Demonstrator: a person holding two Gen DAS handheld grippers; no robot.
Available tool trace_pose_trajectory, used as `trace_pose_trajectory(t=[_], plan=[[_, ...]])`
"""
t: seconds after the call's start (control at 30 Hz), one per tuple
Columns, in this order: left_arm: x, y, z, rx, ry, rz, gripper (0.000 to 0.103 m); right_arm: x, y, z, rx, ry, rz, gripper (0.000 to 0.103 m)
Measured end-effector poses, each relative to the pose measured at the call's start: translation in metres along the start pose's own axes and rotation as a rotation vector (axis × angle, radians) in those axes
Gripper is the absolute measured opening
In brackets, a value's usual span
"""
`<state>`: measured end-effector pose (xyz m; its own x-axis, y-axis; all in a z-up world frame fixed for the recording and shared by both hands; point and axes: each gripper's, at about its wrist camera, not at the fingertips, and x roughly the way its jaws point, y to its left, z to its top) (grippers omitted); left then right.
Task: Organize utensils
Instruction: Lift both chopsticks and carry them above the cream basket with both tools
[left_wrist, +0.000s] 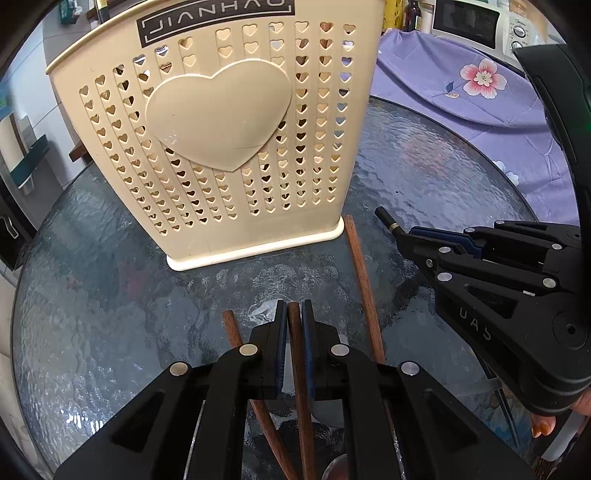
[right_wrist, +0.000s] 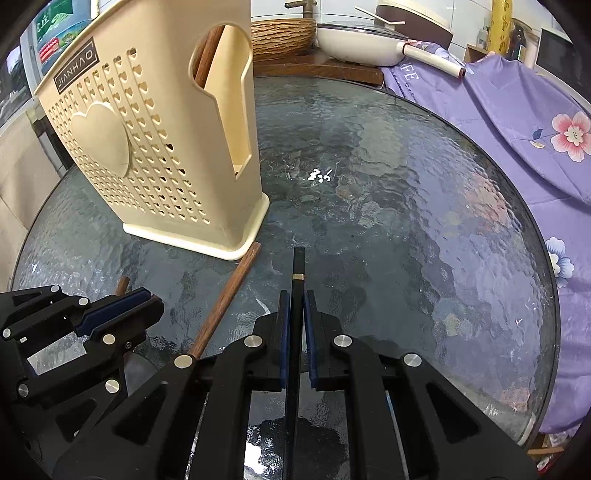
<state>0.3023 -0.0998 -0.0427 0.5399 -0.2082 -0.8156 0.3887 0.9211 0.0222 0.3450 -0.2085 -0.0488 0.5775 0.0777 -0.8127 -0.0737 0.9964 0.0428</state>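
A beige utensil holder (left_wrist: 221, 140) with heart holes stands on the round glass table (left_wrist: 424, 166); it also shows in the right wrist view (right_wrist: 155, 155), with a brown stick inside its side slot. My left gripper (left_wrist: 294, 314) is shut on a brown wooden chopstick (left_wrist: 299, 369). Two more brown chopsticks lie beside it, one to the left (left_wrist: 236, 339) and one to the right (left_wrist: 364, 288). My right gripper (right_wrist: 294, 299) is shut on a black chopstick (right_wrist: 297, 269) with a gold band, just right of the holder's base.
A purple flowered cloth (right_wrist: 517, 122) covers the right side past the table edge. A white pan (right_wrist: 354, 40) and a woven basket (right_wrist: 284, 37) stand behind the table. A microwave (left_wrist: 476, 22) stands at the back right.
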Motion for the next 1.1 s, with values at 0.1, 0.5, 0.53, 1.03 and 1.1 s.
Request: trace_pose_trajectory(t=[0.1,0.5,0.53,1.03,1.1], plan=[[0.000,0.002,-0.001,-0.007,-0.003,0.001,0.008,-0.001,0.000,-0.001,0.005,-0.003,0.001,0.009],[-0.024,0.019,0.001,-0.063,-0.089,-0.027,0.007,-0.019,-0.021,0.004,0.060,-0.092,0.072,0.008],[-0.029,0.021,0.001,-0.066,-0.102,-0.030,0.007,-0.026,-0.022,0.005,0.057,-0.117,0.075,0.008],[-0.167,0.058,-0.001,-0.128,-0.404,-0.091,0.007,-0.167,-0.025,0.019,-0.045,-0.452,0.164,0.008],[-0.184,0.057,-0.001,-0.124,-0.444,-0.092,0.007,-0.183,-0.023,0.016,-0.054,-0.474,0.182,0.008]])
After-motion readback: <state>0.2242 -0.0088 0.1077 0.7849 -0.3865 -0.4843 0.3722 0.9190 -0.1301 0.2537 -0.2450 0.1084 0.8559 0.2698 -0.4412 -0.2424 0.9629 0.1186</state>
